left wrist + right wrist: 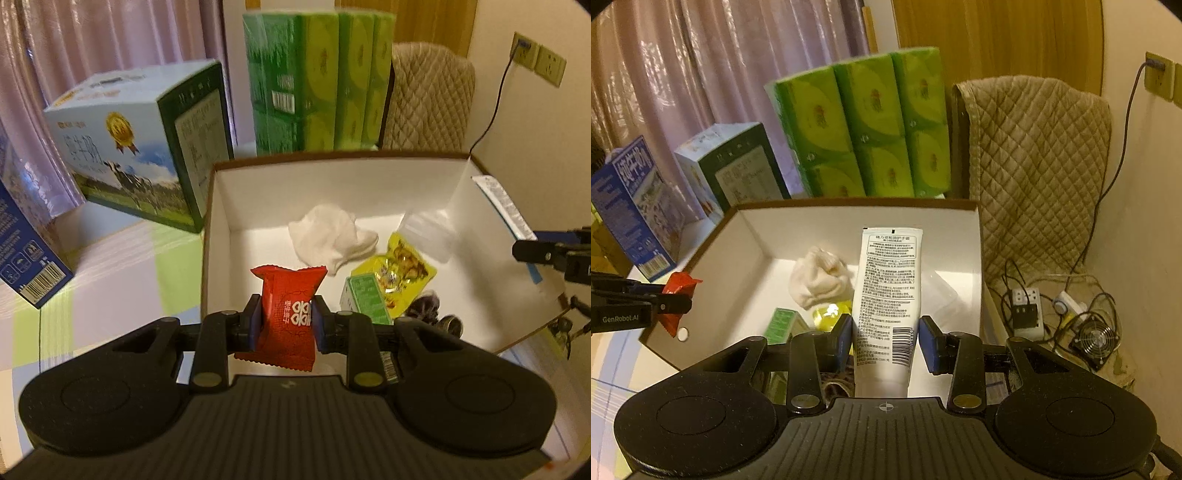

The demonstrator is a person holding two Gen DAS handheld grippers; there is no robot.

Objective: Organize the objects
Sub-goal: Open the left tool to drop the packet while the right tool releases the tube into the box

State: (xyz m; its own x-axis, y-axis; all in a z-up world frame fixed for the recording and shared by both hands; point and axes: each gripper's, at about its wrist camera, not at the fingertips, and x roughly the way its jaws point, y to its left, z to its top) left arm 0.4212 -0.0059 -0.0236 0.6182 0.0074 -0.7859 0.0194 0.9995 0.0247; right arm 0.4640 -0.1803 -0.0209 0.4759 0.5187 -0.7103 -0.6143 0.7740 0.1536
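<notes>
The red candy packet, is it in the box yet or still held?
Held: the left claw pinches the red candy packet above the box.

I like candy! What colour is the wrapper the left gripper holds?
Red with white print, best seen in the left wrist view.

— Holding what, there on the right?
— White tube [886, 295] clamped upright in the right gripper [885, 341], above an open white box [960, 236].
— Inside?
— Crumpled white cloth [818, 280], small green carton [783, 323].
</notes>
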